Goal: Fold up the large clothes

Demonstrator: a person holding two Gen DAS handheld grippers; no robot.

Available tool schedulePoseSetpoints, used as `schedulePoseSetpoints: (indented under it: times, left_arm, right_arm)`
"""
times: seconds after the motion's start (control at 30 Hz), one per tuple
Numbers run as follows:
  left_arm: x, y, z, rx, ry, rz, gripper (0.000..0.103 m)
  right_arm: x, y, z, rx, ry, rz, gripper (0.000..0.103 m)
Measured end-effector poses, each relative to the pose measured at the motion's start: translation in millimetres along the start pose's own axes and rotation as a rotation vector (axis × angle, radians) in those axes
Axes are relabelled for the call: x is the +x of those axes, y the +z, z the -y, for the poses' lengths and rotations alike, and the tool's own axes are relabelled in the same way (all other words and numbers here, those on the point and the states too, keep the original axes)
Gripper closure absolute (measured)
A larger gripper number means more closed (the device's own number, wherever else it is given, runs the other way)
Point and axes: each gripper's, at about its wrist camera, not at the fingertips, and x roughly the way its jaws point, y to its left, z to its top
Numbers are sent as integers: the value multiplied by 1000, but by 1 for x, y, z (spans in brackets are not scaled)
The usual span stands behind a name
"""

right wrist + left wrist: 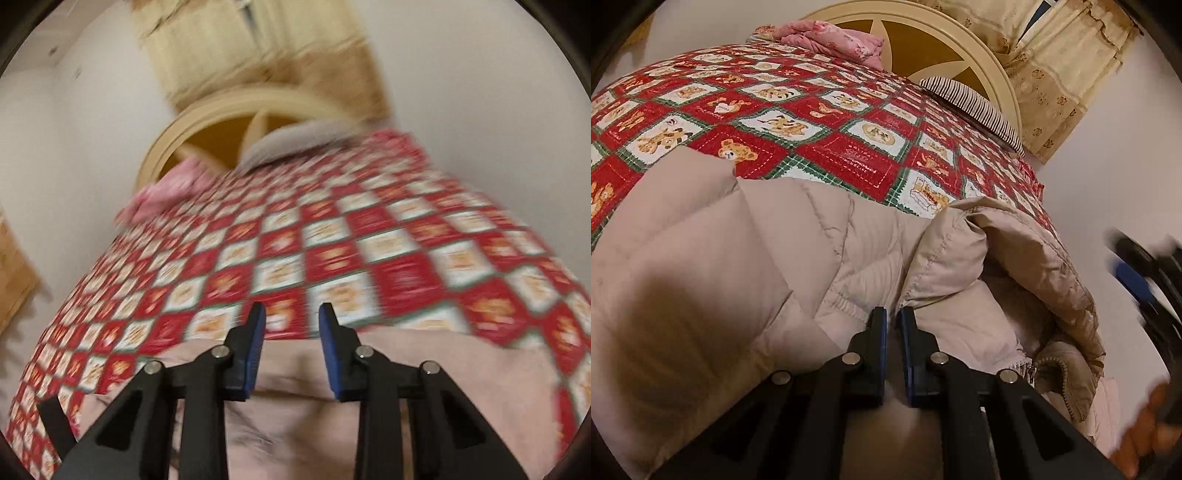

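Our left gripper [893,314] has its jaws narrowed on the beige puffer jacket [720,236] filling the lower frame over the bed's quilt [812,110]; our right gripper [291,314] hangs wide, holding nothing.

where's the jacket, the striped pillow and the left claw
jacket [713,240], left wrist view, quilted body panel
striped pillow [975,107], left wrist view, middle of its top
left claw [893,317], left wrist view, between fingertips

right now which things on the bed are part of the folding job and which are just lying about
Part of the job:
beige puffer jacket
left gripper, closed on the jacket
right gripper, open

Just lying about:
pink blanket
striped pillow
red patchwork bedspread
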Motion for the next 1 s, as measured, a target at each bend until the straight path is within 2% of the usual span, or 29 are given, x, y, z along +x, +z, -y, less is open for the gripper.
schedulePoseSetpoints:
  times: [0.03,0.13,0.2,0.27,0.33,0.37,0.53,0.63,0.7,0.77,0.83,0.87,0.9,0.97,1.0]
  left_arm:
    - [-1,1,0,3,2,-9,94]
    - [-12,10,-9,-43,-16,-29,94]
    - [-35,22,-20,-97,-20,55,94]
    - [-61,31,-23,-84,23,189,93]
    - [-76,36,-19,-37,52,284,93]
    - [-79,38,-15,-2,50,307,93]
    - [-71,45,21,142,-103,229,93]
    - [-60,53,49,187,-166,163,93]
    - [-38,60,59,162,-166,96,93]
    - [-7,57,53,91,-170,-8,93]
    - [17,47,38,37,-139,-82,93]
    - [26,40,26,16,-123,-95,91]
    - [33,36,10,-28,-149,-87,91]
    - [37,36,-1,-72,-178,-103,91]
    - [38,35,-2,-64,-177,-97,91]
  right_arm:
    - [13,0,-8,-13,25,-36,70]
    - [73,-22,-38,-62,123,-270,74]
    - [91,-45,-47,-120,110,-380,77]
    - [94,-66,-47,-169,114,-398,77]
    - [91,-74,-37,-137,142,-382,78]
    - [90,-77,-33,-111,159,-374,79]
    - [91,-80,-34,-108,188,-358,79]
    - [90,-76,-35,-106,188,-348,79]
    - [90,-76,-32,-87,204,-347,79]
    - [89,-75,-22,-32,246,-344,79]
    - [90,-75,-12,32,294,-343,79]
    - [90,-75,-7,69,321,-342,79]
    - [89,-75,-3,98,342,-340,82]
    - [89,-76,1,133,363,-340,80]
    - [89,-76,2,144,375,-336,79]
